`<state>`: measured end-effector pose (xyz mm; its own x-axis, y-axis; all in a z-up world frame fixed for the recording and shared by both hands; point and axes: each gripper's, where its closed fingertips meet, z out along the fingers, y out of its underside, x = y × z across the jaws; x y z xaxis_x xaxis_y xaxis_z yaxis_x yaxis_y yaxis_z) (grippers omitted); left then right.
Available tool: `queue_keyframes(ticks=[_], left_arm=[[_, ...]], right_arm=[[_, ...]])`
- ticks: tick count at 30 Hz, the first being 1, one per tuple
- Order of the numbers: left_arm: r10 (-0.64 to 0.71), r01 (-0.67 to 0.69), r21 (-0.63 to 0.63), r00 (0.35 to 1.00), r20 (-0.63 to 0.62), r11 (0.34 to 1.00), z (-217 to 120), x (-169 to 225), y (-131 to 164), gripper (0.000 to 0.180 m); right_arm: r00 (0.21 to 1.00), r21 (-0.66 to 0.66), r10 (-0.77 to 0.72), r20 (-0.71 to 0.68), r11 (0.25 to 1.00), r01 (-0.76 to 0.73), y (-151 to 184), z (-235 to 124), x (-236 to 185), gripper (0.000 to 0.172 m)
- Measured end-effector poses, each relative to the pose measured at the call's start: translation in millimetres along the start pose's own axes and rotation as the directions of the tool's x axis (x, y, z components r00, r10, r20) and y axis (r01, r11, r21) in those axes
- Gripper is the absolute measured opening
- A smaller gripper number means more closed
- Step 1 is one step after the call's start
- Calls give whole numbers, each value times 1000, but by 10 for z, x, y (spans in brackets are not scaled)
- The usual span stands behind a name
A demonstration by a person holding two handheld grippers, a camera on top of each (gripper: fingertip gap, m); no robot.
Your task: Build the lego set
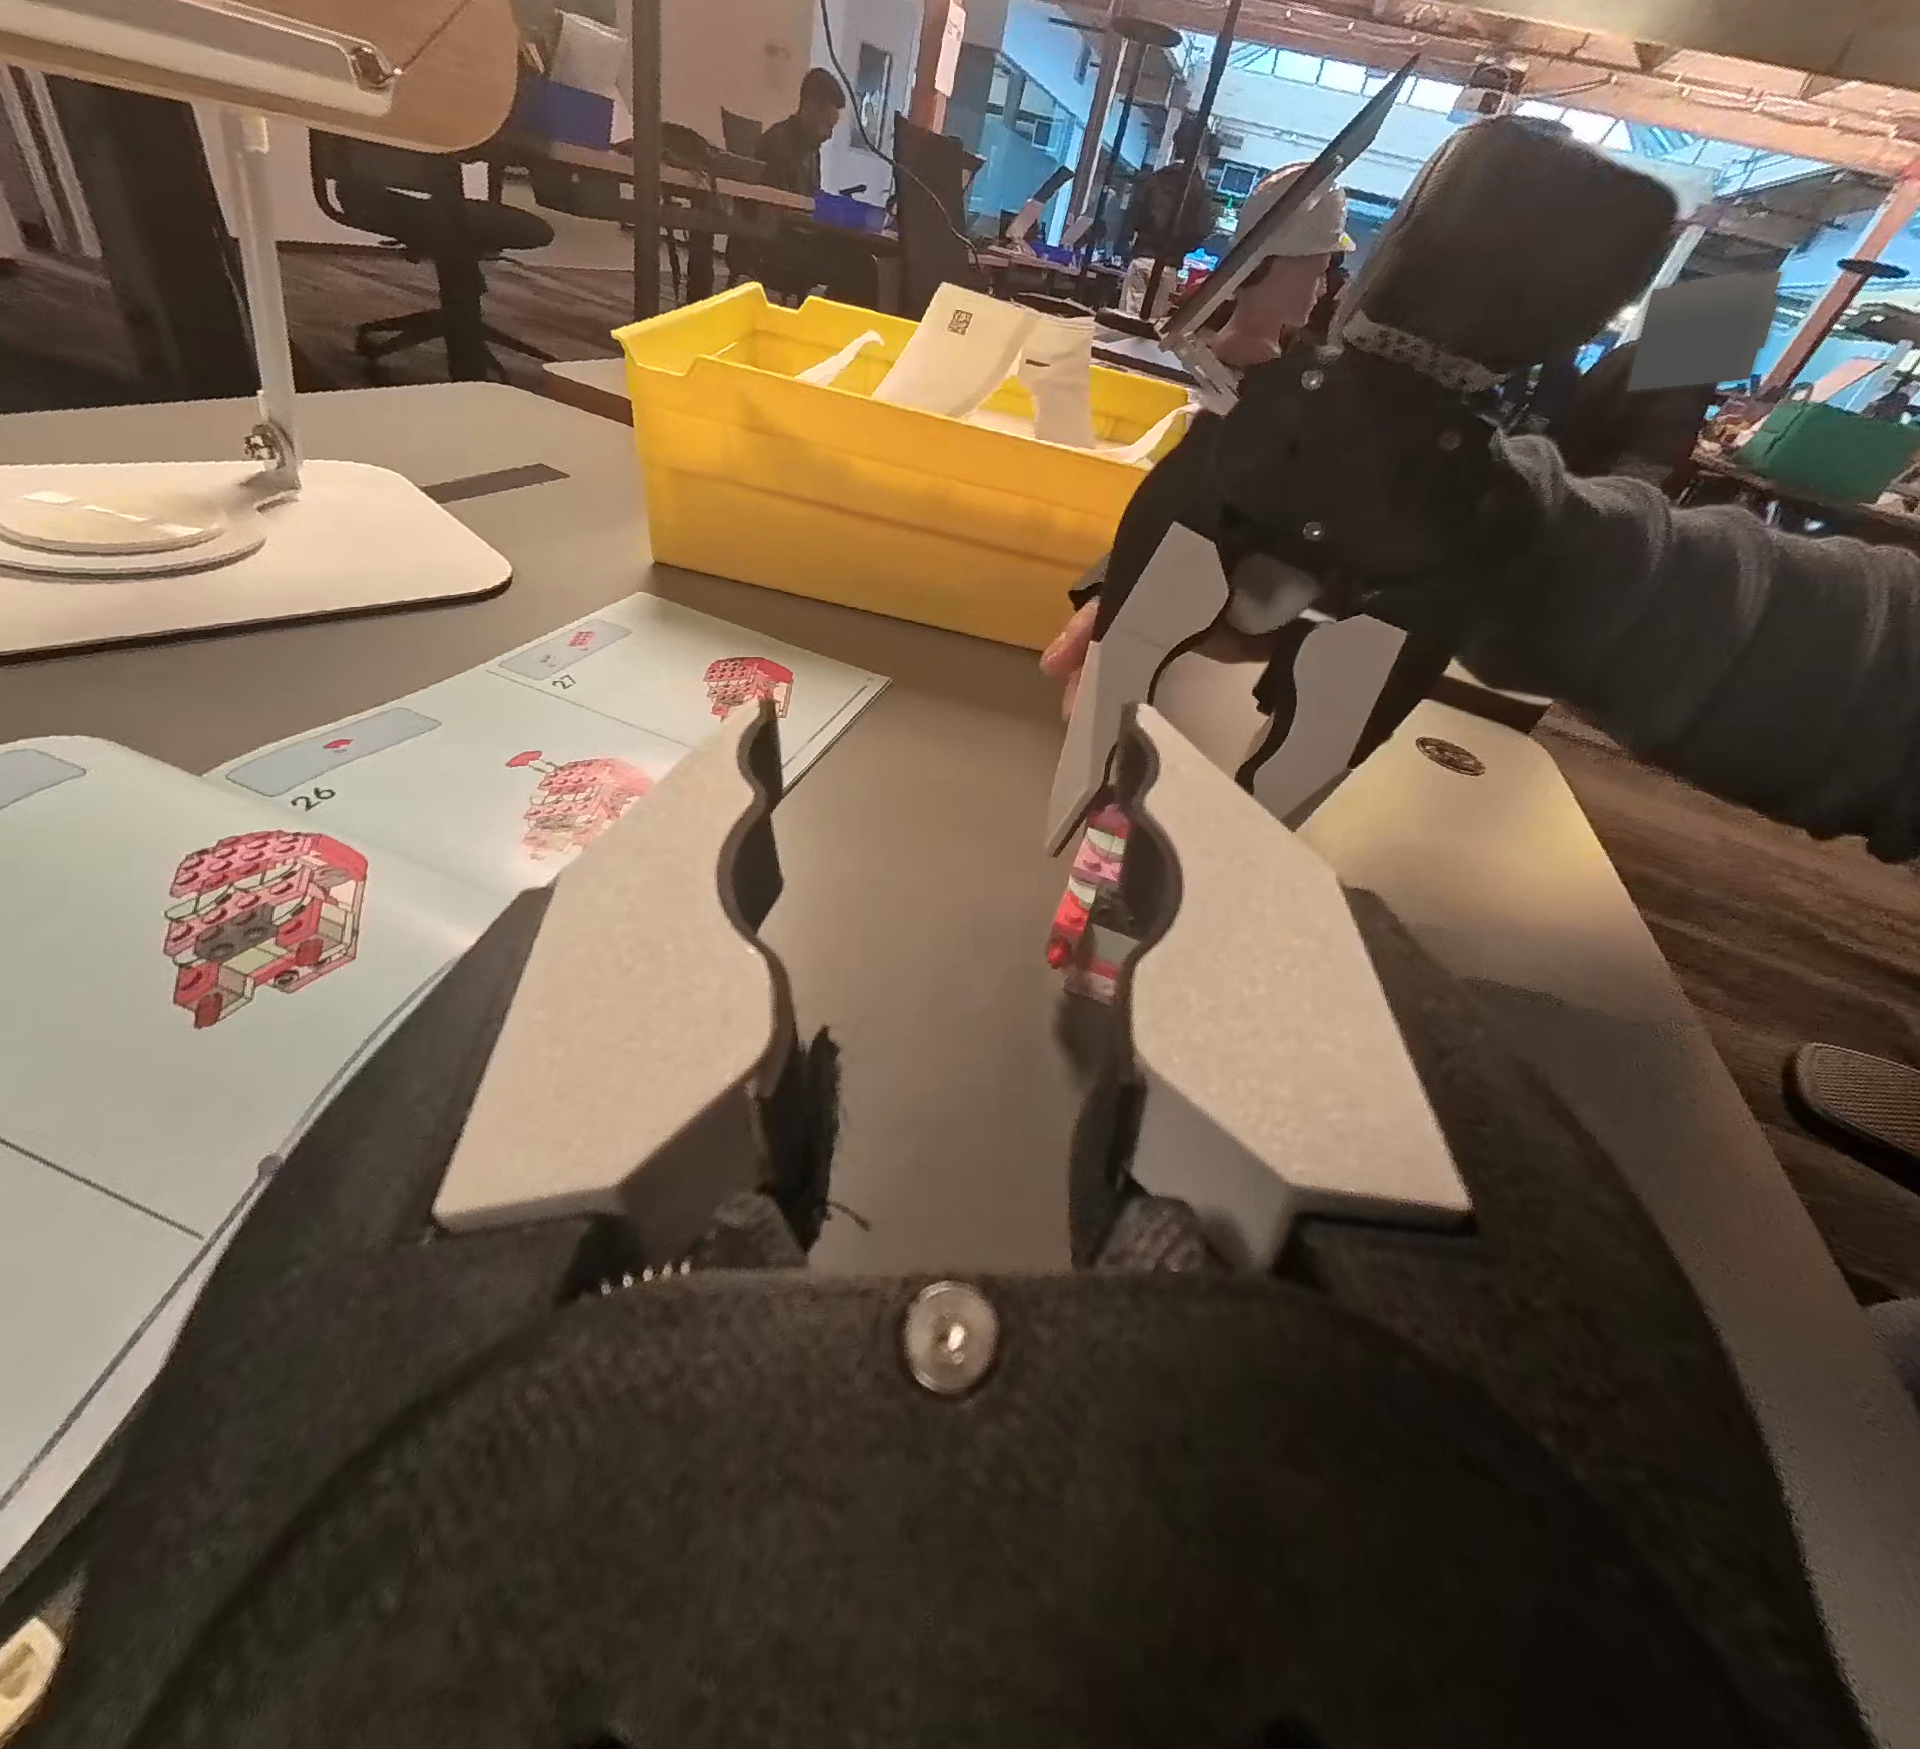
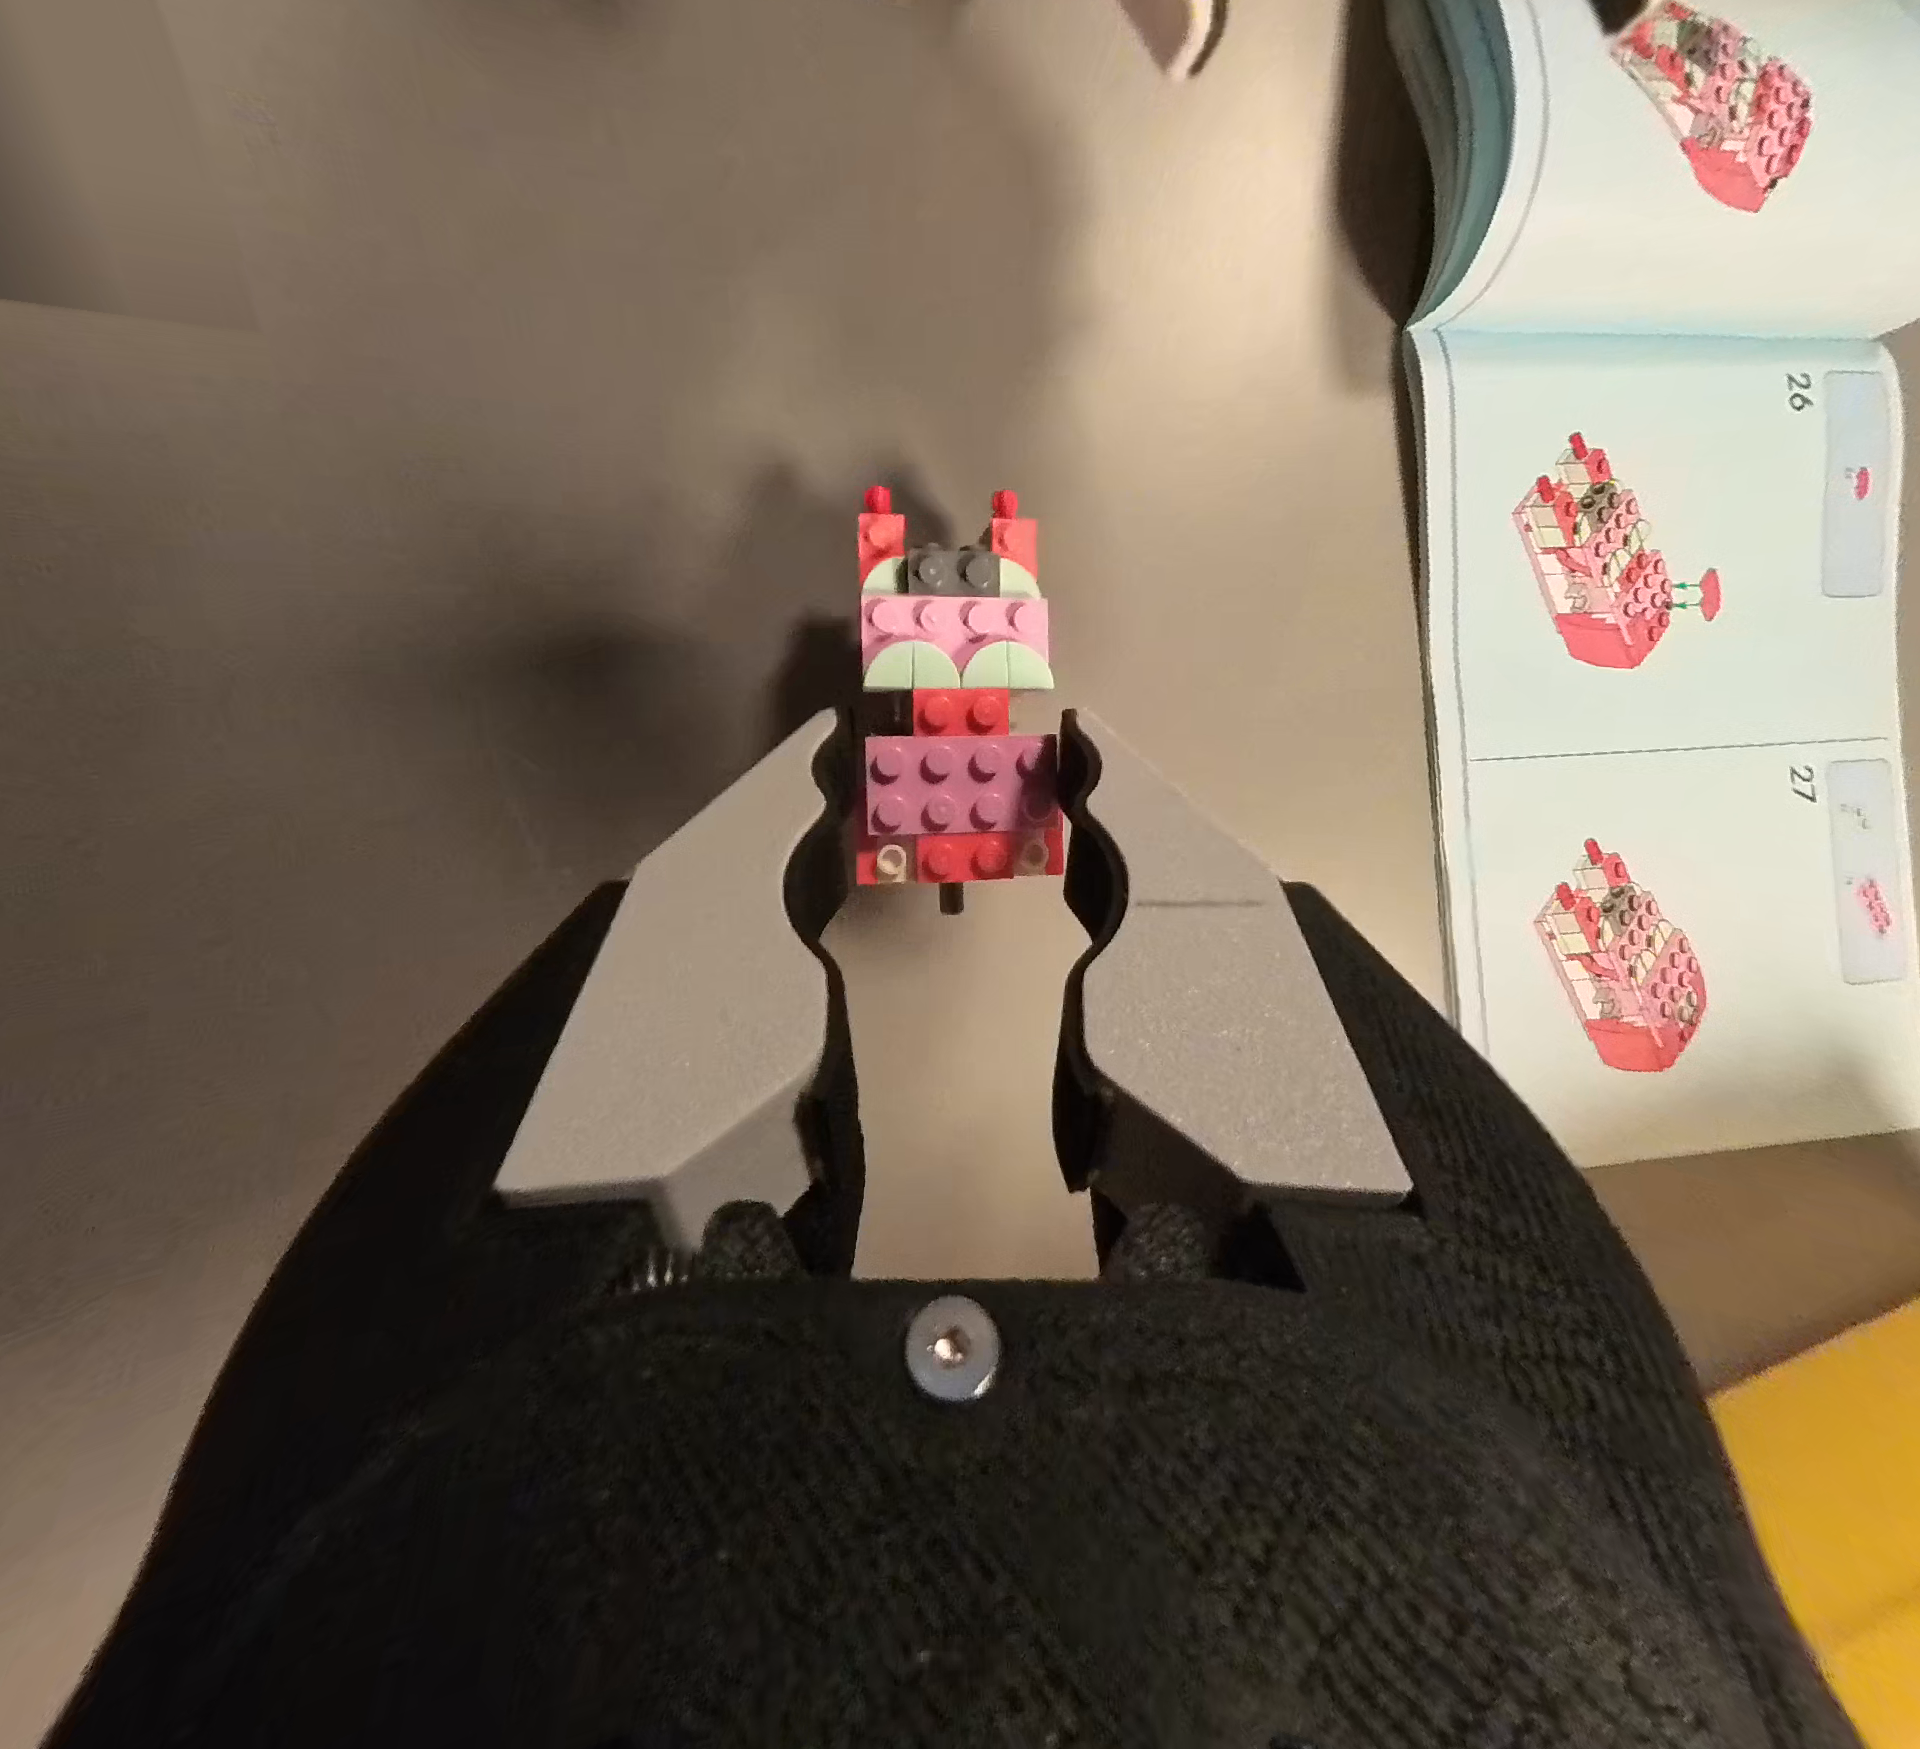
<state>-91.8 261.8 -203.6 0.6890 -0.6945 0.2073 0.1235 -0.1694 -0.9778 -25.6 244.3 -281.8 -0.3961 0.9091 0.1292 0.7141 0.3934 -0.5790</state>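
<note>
My right gripper [image 2: 954, 733] is shut on a small brick model [image 2: 961, 764] of red, pink, purple and pale green pieces. It grips the model's purple and red end and holds it above the grey table [image 2: 416, 556]. In the left wrist view the right gripper [image 1: 1169, 816] comes in from the upper right, with the brick model [image 1: 1091, 889] hanging between its fingers. My left gripper [image 1: 951, 733] is open and empty, and the model shows just beside its right finger [image 1: 1247, 920]. The left gripper [image 2: 1039, 21] appears blurred at the top of the right wrist view, apart from the model.
An open instruction booklet [image 1: 364, 816] lies on the table to the left; it also shows in the right wrist view [image 2: 1662, 660]. A yellow bin [image 1: 883, 515] with white bags stands behind. A white stand base [image 1: 208, 546] sits at far left. The table edge [image 1: 1621, 972] runs along the right. The tips of one gripper are about 11 cm away from the tips of the other.
</note>
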Motion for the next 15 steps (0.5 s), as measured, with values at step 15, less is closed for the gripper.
queue_keyframes(ticks=[15], left_arm=[[172, -191, 113, 972, 159, 975, -117, -121, -169, 47]], right_arm=[[339, 525, 407, -848, 736, 429, -413, -1597, 869, 1]])
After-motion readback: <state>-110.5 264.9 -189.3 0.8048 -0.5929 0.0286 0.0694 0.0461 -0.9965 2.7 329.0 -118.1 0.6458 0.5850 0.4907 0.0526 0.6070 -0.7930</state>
